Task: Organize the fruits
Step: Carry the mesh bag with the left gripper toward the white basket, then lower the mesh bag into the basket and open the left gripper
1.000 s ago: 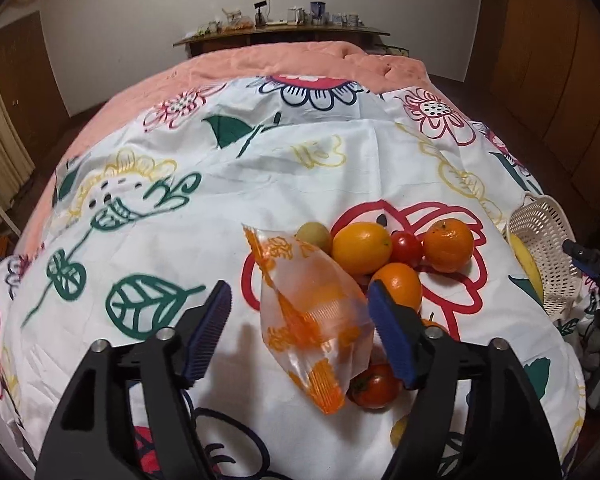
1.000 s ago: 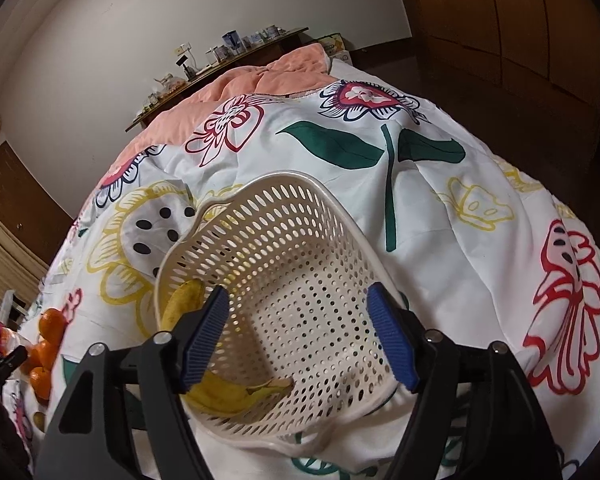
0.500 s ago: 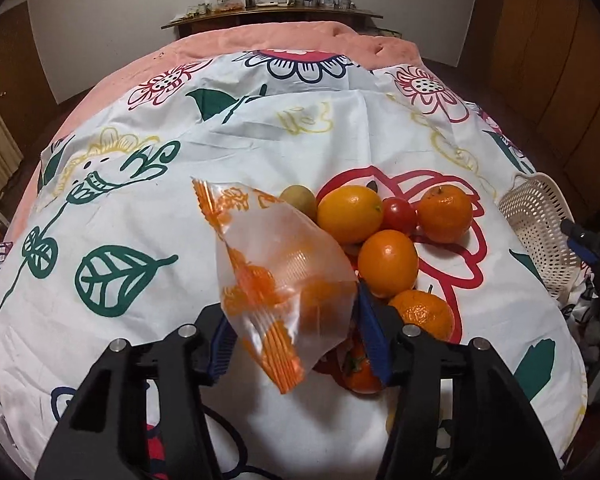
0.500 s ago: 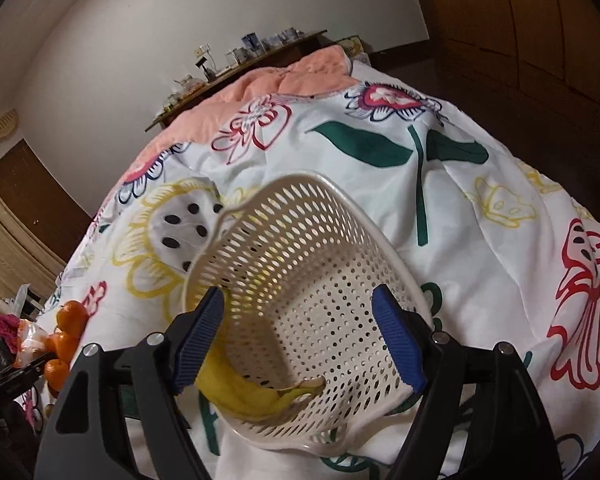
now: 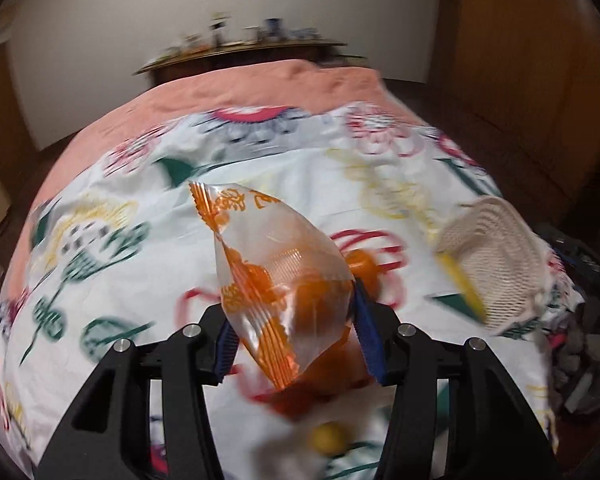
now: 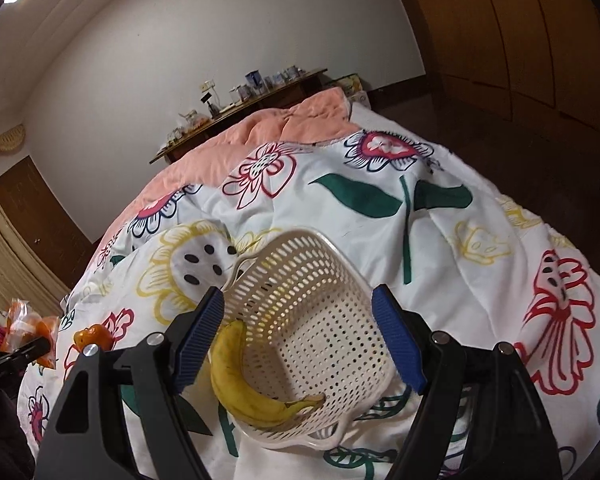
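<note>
Closing on the packet (image 5: 284, 276) and lifting it off the bed (image 5: 260, 168), the left hand-held gripper (image 5: 296, 340) neared the basket (image 5: 496, 264), while the right hand-held gripper (image 6: 300, 344) hung open, empty.

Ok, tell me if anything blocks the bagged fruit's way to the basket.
Nothing visible does. The left gripper holds the bag; only bare bedspread lies toward the basket, which holds just a banana.

A banana (image 6: 240, 380) lies in the basket (image 6: 300, 248) on the bed (image 6: 480, 220).
</note>
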A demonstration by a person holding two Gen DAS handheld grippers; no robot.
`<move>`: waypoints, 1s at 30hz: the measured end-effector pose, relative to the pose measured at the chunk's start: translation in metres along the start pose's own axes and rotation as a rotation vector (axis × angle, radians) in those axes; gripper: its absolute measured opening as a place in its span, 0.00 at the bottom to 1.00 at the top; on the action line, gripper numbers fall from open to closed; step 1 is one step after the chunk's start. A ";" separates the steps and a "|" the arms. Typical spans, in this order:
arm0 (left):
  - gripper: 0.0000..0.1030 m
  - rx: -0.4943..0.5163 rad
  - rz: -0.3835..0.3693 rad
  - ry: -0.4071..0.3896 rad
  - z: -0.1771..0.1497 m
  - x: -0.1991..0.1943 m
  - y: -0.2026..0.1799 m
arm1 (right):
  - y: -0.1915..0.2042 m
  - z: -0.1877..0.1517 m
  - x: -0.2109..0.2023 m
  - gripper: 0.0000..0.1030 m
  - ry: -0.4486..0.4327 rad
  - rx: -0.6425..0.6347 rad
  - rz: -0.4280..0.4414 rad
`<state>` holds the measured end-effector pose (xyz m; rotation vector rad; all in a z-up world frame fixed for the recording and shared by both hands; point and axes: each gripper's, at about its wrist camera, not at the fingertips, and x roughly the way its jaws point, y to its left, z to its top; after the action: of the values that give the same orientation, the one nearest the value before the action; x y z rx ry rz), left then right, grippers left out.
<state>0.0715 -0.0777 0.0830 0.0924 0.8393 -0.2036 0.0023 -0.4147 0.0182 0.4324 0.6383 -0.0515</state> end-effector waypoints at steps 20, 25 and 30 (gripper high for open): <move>0.51 0.286 -0.273 0.175 0.033 0.087 -0.181 | -0.048 -0.008 0.015 0.74 0.063 0.081 -0.096; 0.63 0.283 -0.258 0.171 0.037 0.098 -0.191 | -0.051 -0.009 0.019 0.74 0.076 0.087 -0.099; 0.74 0.275 -0.241 0.147 0.040 0.093 -0.188 | -0.050 -0.009 0.022 0.74 0.082 0.088 -0.100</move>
<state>0.1205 -0.2806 0.0404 0.2667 0.9649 -0.5446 0.0059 -0.4543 -0.0198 0.4890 0.7397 -0.1579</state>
